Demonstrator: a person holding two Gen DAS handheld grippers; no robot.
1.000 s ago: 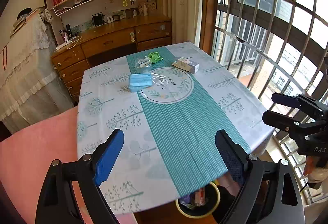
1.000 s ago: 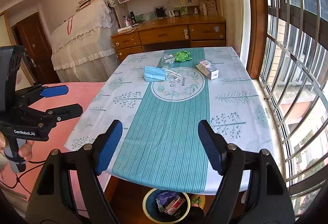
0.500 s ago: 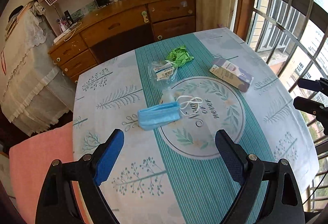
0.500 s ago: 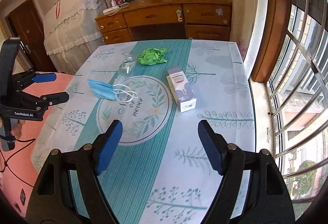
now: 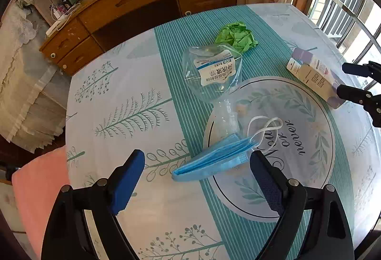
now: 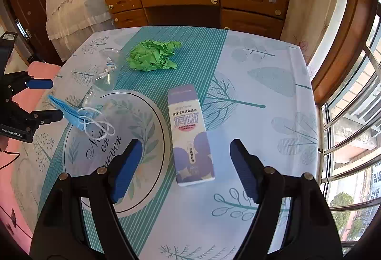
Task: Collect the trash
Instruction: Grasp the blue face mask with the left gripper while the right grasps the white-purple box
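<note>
1. The left gripper hangs over the tablecloth with its fingers spread wide and nothing in them; the folded blue face mask lies right between the two tips, its white ear loops trailing off past the right-hand finger.
2. The right gripper is just as wide open and empty, and the purple-and-white carton lies lengthwise between its fingers, the near end level with the tips.
3. To my eye both are lined up for a pick: come straight down and close across the carton's narrow width. The mask is flat and limp, so pinch low at the thick fold.
4. Just beyond the left fingers a clear plastic pouch has its neck touching the mask and could drag along.
5. The crumpled green paper sits farther out, well clear of both.
6. No bin shows in either view.
</note>
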